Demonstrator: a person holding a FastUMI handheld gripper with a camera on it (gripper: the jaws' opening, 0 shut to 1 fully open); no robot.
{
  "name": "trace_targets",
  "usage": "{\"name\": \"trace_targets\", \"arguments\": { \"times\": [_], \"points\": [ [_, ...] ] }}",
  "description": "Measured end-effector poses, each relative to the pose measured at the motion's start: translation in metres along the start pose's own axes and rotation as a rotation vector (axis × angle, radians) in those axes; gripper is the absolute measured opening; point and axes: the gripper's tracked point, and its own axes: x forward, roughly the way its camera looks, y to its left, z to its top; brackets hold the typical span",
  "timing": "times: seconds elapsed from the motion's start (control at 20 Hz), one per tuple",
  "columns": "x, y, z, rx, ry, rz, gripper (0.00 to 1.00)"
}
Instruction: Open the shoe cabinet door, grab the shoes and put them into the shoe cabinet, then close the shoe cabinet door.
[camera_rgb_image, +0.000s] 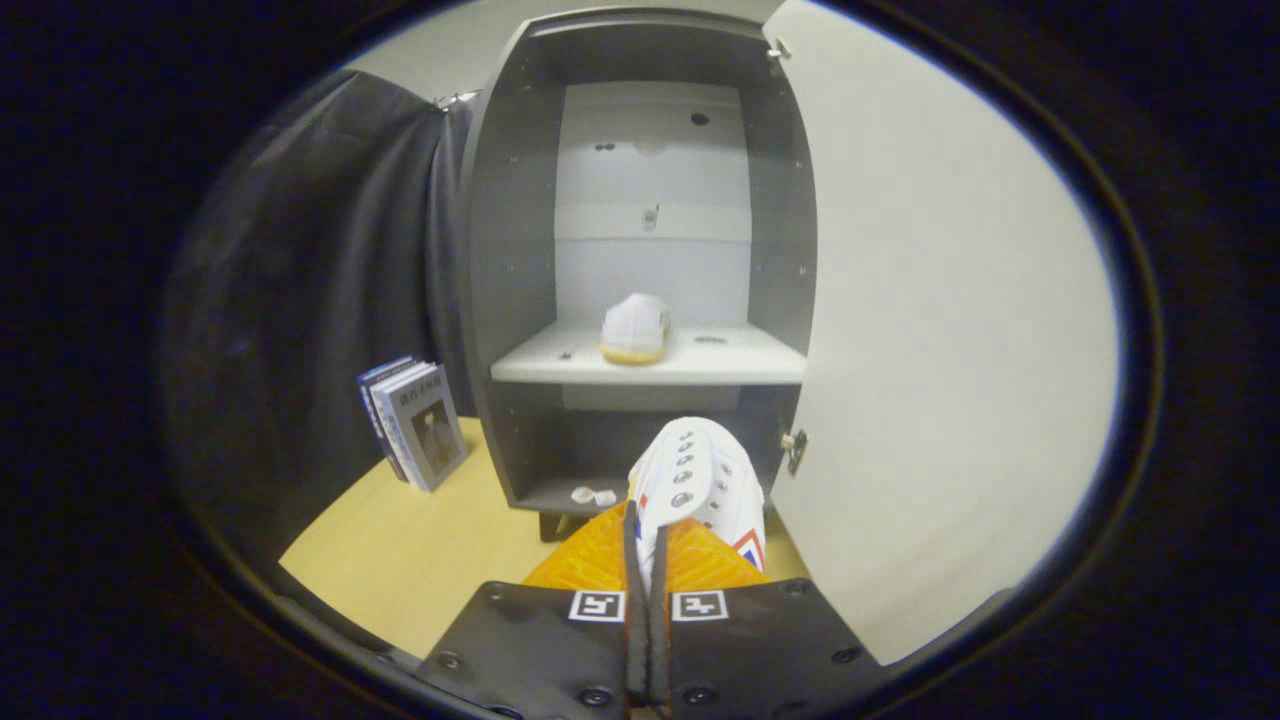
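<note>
The gripper (647, 560) has its two fingers drawn almost together, pinching a thin edge of a white shoe (700, 485) between them. The shoe sticks out just ahead of the fingertips, its rows of metal eyelets facing up and a red and blue mark on its side. It hangs in front of the cabinet (520, 300), level with the lower compartment. The cabinet's door (930, 330) stands swung open on the right of the cabinet. On the cabinet's middle shelf (650, 365) sits a second shoe (635, 328), white with a tan sole. Two small white bits (593, 495) lie on the cabinet's bottom board. Left of the cabinet, some books (415, 420) stand leaning on the wooden tabletop (420, 550).
</note>
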Motion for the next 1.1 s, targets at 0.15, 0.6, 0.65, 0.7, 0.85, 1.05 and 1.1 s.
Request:
{"name": "trace_targets", "arguments": {
  "times": [0.15,0.6,0.65,0.7,0.85,1.05,1.1],
  "points": [
    [0.022,-0.009,0.045,-0.039,-0.016,-0.009,0.03],
    [0.167,-0.051,0.13,-0.093,-0.029,-0.005,0.03],
    [0.187,-0.054,0.134,-0.089,-0.021,-0.003,0.03],
    [0.205,-0.054,0.135,-0.082,-0.011,0.007,0.03],
    [0.26,-0.058,0.133,-0.101,0.023,0.032,0.03],
    [0.303,-0.053,0.118,-0.118,0.097,0.087,0.03],
    [0.309,-0.051,0.115,-0.133,0.103,0.099,0.03]
  ]
}}
